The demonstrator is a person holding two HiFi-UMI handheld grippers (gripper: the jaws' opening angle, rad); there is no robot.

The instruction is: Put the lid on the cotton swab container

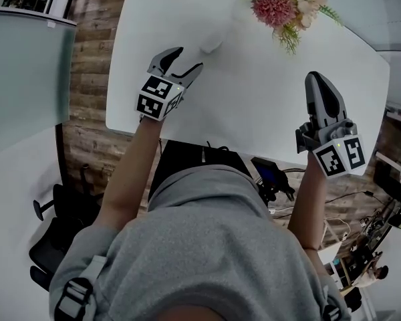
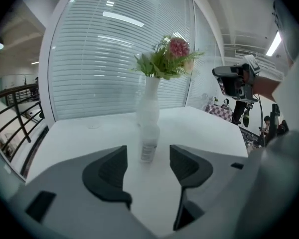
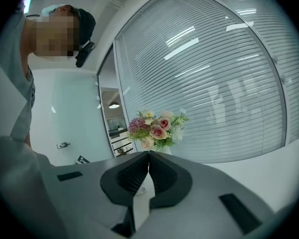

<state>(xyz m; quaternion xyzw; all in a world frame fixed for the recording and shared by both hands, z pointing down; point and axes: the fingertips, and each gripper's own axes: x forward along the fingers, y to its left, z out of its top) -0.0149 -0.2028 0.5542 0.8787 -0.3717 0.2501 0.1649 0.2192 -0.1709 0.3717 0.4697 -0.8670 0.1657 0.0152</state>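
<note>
My left fingers (image 2: 112, 171) are gaping empty toward the upright cotton swab container (image 2: 148, 144) ahead. My right fingers (image 3: 134, 174) are pressing together, farther off.

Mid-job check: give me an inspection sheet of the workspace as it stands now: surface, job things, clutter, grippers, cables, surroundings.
Surface: white table, carrying only the container and the vase in view.
Job's things: small translucent plastic container with a label stands upright in front of the vase; whether its lid is on cannot be told; no separate lid made out.
Clutter: white vase of pink and cream flowers, at the table's far side.
Grippers: left gripper open, empty, pointed at the container but apart from it; right gripper shut, nothing between its jaws.
Cables: black cables below the table's near edge; none on top.
Surroundings: slatted window blinds, wood floor, black chair.
</note>
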